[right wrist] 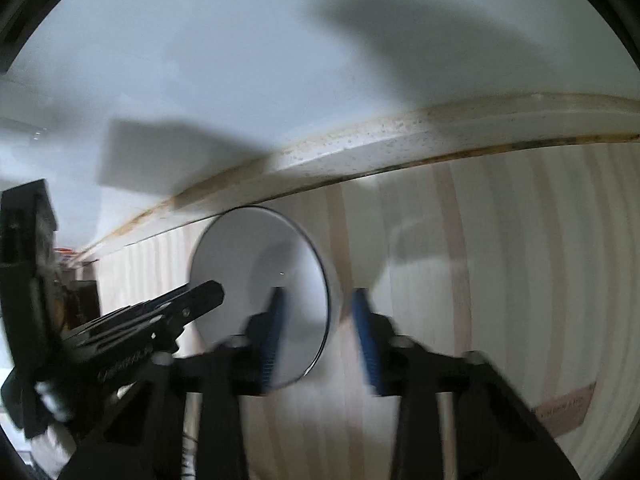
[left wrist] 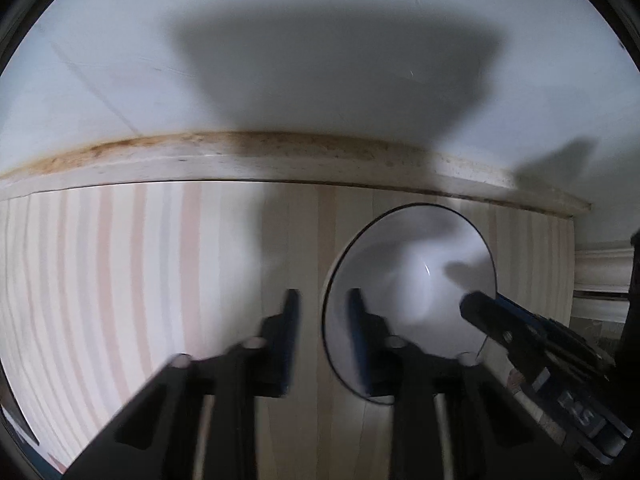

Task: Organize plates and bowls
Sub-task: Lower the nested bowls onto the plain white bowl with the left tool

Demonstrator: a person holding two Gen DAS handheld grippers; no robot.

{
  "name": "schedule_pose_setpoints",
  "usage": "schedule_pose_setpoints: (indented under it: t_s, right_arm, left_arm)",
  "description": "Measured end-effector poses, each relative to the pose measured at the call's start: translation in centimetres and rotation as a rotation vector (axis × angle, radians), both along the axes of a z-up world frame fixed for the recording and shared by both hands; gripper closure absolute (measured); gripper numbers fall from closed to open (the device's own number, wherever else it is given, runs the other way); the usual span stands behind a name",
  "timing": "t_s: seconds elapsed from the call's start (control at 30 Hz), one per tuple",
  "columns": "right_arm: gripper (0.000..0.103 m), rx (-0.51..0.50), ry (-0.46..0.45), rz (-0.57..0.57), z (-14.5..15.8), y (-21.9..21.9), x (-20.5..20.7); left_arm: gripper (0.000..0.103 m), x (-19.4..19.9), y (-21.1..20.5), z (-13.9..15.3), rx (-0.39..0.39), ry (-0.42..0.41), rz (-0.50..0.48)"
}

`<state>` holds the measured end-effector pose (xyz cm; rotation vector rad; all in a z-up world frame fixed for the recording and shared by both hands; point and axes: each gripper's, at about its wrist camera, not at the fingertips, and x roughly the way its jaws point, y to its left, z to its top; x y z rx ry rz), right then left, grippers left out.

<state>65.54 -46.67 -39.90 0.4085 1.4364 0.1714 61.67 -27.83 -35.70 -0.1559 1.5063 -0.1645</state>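
Against the wall: white wall (left wrist: 100, 40), striped cloth (left wrist: 120, 260) running up to its foot.
Bowl: white bowl (left wrist: 412, 264), dark rim, on the cloth near the far edge.
Left gripper: left gripper (left wrist: 323, 300) closed down narrow on the bowl's left rim, which sits between its 2 fingers.
Right gripper: right gripper (right wrist: 318, 298) straddles the right rim, jaws apart, pads clear of it.

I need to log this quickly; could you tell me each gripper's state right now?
Left gripper: closed on the rim of the bowl.
Right gripper: astride the rim; grip cannot be told.
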Motion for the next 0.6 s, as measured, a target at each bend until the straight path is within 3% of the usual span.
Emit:
schedule_pose_setpoints:
  t_s: [0.13, 0.33, 0.6]
  right_arm:
    - [0.092, -0.019, 0.005, -0.005, -1.1, 0.1, 0.2]
    - [0.092, -0.033, 0.009, -0.001, -1.0, 0.0, -0.1]
    - [0.092, -0.029, -0.002, 0.019, 0.8, -0.8, -2.2]
  left_arm:
    - [0.090, -0.2, -1.0, -0.5, 0.019, -0.014, -0.025]
    - [0.090, -1.1, -1.9, -0.3, 0.025, -0.021, -0.038]
    - [0.090, -3.4, -2.1, 2.2, 0.029, -0.053, -0.075]
